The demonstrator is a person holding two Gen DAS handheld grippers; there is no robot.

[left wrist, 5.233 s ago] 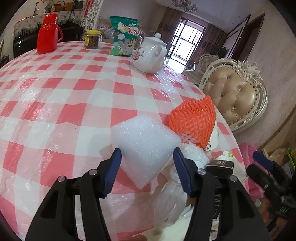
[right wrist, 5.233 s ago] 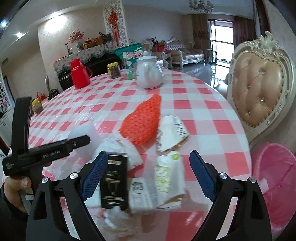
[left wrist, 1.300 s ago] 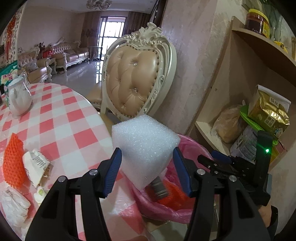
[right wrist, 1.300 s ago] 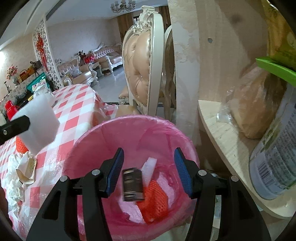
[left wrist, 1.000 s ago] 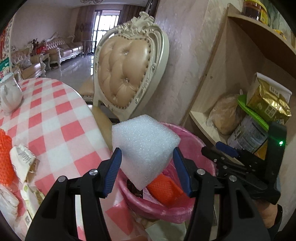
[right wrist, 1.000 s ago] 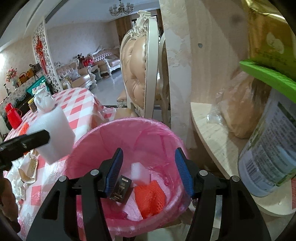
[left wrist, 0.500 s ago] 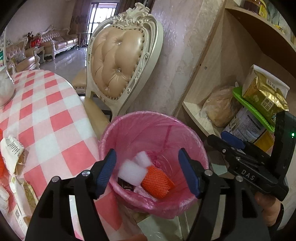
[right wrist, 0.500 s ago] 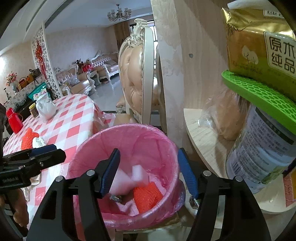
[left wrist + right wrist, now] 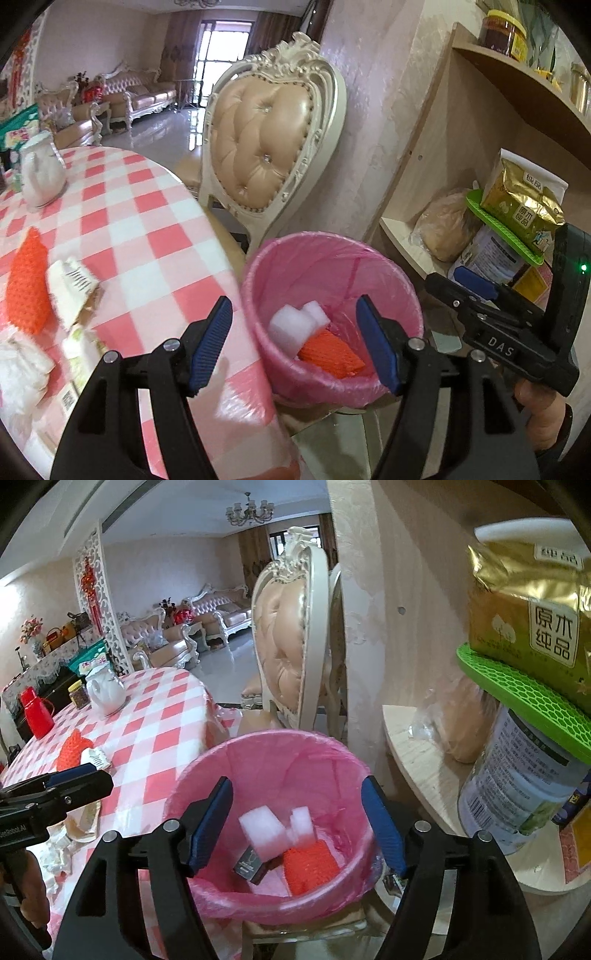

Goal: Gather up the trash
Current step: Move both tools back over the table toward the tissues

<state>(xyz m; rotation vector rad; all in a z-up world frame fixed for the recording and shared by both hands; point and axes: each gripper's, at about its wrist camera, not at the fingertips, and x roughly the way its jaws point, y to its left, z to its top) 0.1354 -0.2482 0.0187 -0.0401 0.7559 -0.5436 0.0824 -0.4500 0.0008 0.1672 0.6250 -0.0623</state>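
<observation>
Pink-lined bin (image 9: 207, 775) between checked table (image 9: 155, 236), cream chair (image 9: 266, 147) and shelf (image 9: 417, 746).

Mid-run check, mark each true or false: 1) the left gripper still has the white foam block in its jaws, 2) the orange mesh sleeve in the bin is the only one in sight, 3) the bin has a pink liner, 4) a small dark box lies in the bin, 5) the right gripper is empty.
1) False. The left gripper stands open and empty; the white foam block lies in the bin.
2) False. One orange mesh sleeve is in the bin, and another orange mesh sleeve lies on the table.
3) True.
4) True. The small dark box lies beside the foam.
5) True. The right gripper has just been opening, with nothing between its jaws.
</observation>
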